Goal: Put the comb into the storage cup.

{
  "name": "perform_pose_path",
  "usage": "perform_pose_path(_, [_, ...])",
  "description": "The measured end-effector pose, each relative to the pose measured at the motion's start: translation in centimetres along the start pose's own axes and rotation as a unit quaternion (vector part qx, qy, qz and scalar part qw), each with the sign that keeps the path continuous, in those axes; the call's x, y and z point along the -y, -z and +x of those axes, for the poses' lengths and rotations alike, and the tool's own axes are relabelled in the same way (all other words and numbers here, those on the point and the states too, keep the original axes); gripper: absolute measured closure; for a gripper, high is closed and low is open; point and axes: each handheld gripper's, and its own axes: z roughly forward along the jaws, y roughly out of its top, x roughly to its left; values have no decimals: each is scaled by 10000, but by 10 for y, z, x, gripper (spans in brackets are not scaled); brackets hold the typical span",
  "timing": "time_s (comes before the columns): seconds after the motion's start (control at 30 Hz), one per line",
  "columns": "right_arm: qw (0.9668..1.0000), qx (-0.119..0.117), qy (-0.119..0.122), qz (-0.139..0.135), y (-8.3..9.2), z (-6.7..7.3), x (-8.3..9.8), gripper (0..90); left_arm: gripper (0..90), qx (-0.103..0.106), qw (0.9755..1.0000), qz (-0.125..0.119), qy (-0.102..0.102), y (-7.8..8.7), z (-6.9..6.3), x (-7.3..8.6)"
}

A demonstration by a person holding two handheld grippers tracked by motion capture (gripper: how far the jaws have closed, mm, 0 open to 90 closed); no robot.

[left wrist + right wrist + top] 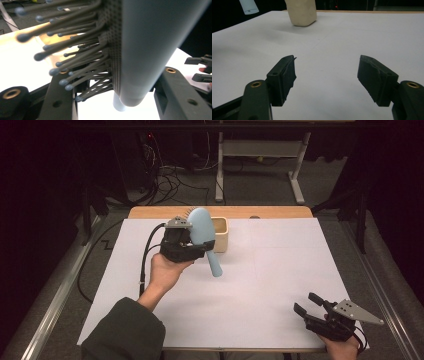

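Right gripper [309, 303] low at the near right corner of the white table [280, 285], jaws spread wide with nothing between them, resting by the sheet's edge. Mid-table, left of centre: left gripper [197, 244] held up off the surface, jaws clamped on the head of a light blue hairbrush [204, 232]. Bristles face left, handle slants down toward the table without touching it. Just behind the brush, a cream box [220, 234] stands on the far part of the sheet.
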Motion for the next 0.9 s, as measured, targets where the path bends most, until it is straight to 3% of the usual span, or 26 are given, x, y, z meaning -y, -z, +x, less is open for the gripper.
perform_pose_path(0.07, [10000, 13, 9, -1, 0, 1, 0, 313, 535, -107, 9999, 13, -115, 0, -2, -3])
perform_pose_path(0.57, [9999, 90, 86, 80, -1, 1, 1, 311, 536, -232, 9997, -41, 108, 0, 11, -24])
perform_pose_path(0.67, [9999, 106, 80, 94, -1, 1, 1, 311, 536, -258, 9997, -37, 34, -1, 11, -29])
perform_pose_path(0.9, [9998, 101, 111, 122, -2, 1, 1, 311, 536, -343, 9994, -58, 84, -2, 14, -40])
